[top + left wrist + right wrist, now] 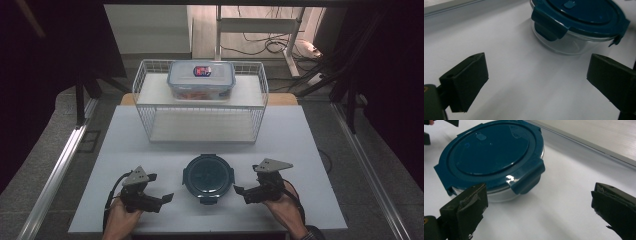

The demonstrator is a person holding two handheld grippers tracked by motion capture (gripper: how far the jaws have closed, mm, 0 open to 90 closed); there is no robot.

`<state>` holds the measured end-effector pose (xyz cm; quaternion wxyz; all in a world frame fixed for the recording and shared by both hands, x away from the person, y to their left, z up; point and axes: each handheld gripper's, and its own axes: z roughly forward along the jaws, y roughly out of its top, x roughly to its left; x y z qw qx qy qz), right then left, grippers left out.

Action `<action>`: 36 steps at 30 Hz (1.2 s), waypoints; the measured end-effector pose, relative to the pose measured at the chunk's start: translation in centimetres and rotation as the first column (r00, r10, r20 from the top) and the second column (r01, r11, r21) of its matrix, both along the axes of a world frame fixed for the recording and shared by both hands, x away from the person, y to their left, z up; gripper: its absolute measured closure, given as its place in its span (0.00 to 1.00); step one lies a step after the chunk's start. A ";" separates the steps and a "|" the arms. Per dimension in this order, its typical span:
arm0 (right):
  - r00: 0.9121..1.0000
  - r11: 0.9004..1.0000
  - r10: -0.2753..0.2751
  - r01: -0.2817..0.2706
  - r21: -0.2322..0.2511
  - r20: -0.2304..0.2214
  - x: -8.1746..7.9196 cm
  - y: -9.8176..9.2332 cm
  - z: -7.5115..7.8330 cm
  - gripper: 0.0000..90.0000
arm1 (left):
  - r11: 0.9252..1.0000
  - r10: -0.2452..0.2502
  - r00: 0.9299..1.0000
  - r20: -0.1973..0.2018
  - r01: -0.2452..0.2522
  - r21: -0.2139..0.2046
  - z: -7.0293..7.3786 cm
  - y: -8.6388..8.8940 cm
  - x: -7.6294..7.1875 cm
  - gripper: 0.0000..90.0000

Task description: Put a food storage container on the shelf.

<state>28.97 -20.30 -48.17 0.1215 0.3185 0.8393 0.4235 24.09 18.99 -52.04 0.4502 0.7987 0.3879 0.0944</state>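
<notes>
Approach from both sides looks like the step in hand: round container point(208, 176) sits on the white counter point(300, 150) near its front edge, between the two grippers, touched by neither. Left gripper point(165, 199) rests low on the counter, just left of it; right gripper point(239, 190) just right of it. Jaws of both spread wide, nothing between them.

Advice for the move, as a judgement:
- Bring each gripper in level, low, aiming at the glass wall or under the lid's rim, not at the latch tabs; a pinch on a tab could pop it.
- Close both sides evenly so the bowl does not skid on the smooth counter.
- If the aim is to lift it toward the wire basket point(201, 116) behind, keep it flat; the glass is likely weighty and slick.

Container, looks:
- Clear glass bowl, seemingly empty, seen in the left gripper view point(564, 42).
- Dark teal lid point(489, 152), round, with raised inner ring and small oval vent button.
- Four latch tabs; the ones facing either gripper camera are folded down against the bowl, so the lid appears fastened.
- Upright, flat on the counter.

Farther back: rectangular clear box point(201, 80) with a label, on top of the wire basket.
</notes>
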 end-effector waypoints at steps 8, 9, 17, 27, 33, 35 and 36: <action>1.000 1.000 0.015 -0.015 -0.006 -0.003 0.7 1.2 0.4 0.02 | 0.999 -0.029 0.999 -0.025 0.028 -0.038 0.8 -0.7 1.4 0.03; 1.000 1.000 0.017 -0.017 -0.007 -0.005 0.8 1.3 0.4 0.02 | 0.999 -0.030 0.999 -0.032 0.028 -0.044 0.9 -0.8 1.6 0.03; 0.999 1.000 -0.002 0.001 -0.023 -0.045 1.7 2.1 0.3 0.00 | 0.997 -0.062 0.995 -0.076 0.059 -0.042 1.6 -2.6 4.1 0.04; 0.984 0.998 0.061 -0.064 -0.012 -0.166 3.7 4.3 0.0 0.10 | 0.986 -0.143 0.973 -0.183 0.125 -0.106 0.8 -3.9 7.0 0.10; 0.934 0.991 0.116 -0.083 0.109 -0.338 4.3 3.4 -0.7 0.25 | 0.938 -0.275 0.906 -0.321 0.180 -0.296 -0.6 -3.4 7.4 0.33; 0.932 0.989 0.113 -0.073 0.127 -0.345 4.2 3.0 -0.8 0.27 | 0.935 -0.275 0.904 -0.328 0.172 -0.312 -0.7 -3.3 7.4 0.33; 0.931 0.989 0.113 -0.071 0.130 -0.348 4.2 2.9 -0.8 0.28 | 0.930 -0.278 0.901 -0.332 0.167 -0.327 -0.7 -3.1 7.4 0.36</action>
